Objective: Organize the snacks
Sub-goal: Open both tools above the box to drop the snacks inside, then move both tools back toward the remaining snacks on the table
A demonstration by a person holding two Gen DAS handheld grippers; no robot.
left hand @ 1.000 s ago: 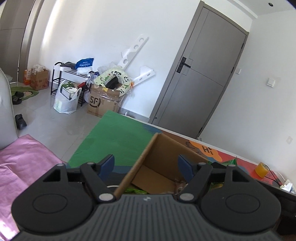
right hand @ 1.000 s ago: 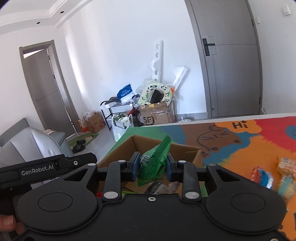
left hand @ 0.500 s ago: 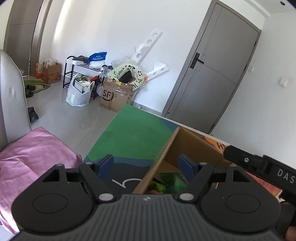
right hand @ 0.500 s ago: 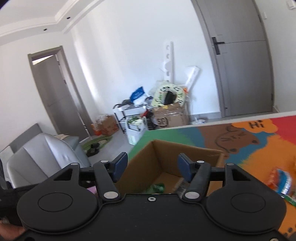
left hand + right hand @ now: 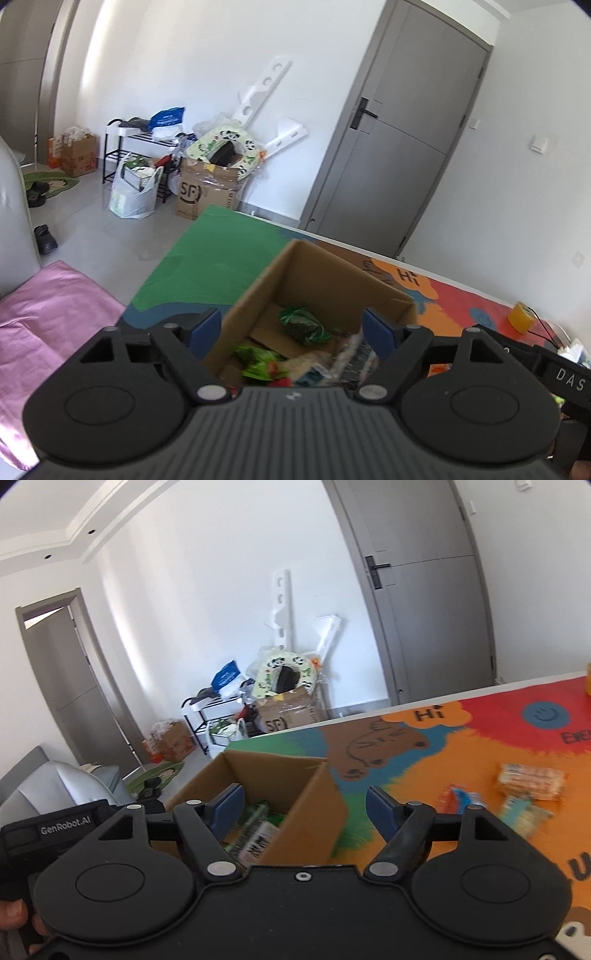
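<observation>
While both grippers' fingers gape empty | mat reads "Hi" | carton "SF"

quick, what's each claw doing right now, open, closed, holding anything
Left claw: open, holding nothing, over the cardboard box.
Right claw: open and empty, jaws just opened wider.

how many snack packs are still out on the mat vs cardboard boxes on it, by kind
Snack packs loose on the mat: 3 (tan pack, red and blue pack, pale teal pack)
Open cardboard box on the mat: 1
Total: 4
More packs lie inside the box, too jumbled to count.
</observation>
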